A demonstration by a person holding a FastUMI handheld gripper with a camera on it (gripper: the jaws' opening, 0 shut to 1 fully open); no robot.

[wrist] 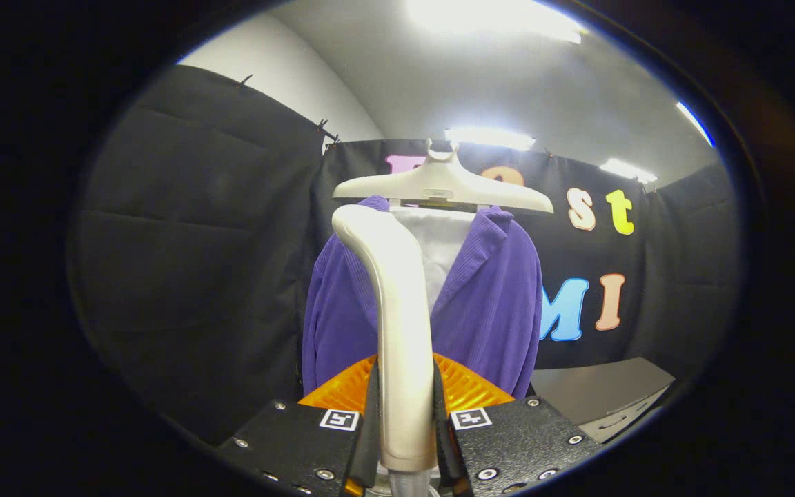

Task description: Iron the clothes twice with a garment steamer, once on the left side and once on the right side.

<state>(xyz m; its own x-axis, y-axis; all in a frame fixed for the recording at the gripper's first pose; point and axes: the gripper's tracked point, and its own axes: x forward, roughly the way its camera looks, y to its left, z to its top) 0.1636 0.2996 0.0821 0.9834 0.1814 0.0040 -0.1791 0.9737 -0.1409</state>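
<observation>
Claw (406, 421) clamped on the cream-white, smooth plastic garment steamer handle (401, 324); both fingers (373, 414) press its lower end from either side.

Steamer: long axis runs straight up and away from the claw, nearly vertical. Upper end bends over to the left and forward, rounded head toward the garment ahead. A grey stub of hose or neck shows below the grip, between the finger bases.

Beyond the steamer: purple ribbed-fabric jacket (487, 304) on a cream plastic hanger (442, 186), hanging upright, front toward the claw, lapels open over a white lining panel (442, 241). Steamer head overlaps the jacket's left lapel area; contact cannot be told.

Right of the claw, lower and farther off: grey flat-topped desk (597, 393), drawer fronts visible.
</observation>
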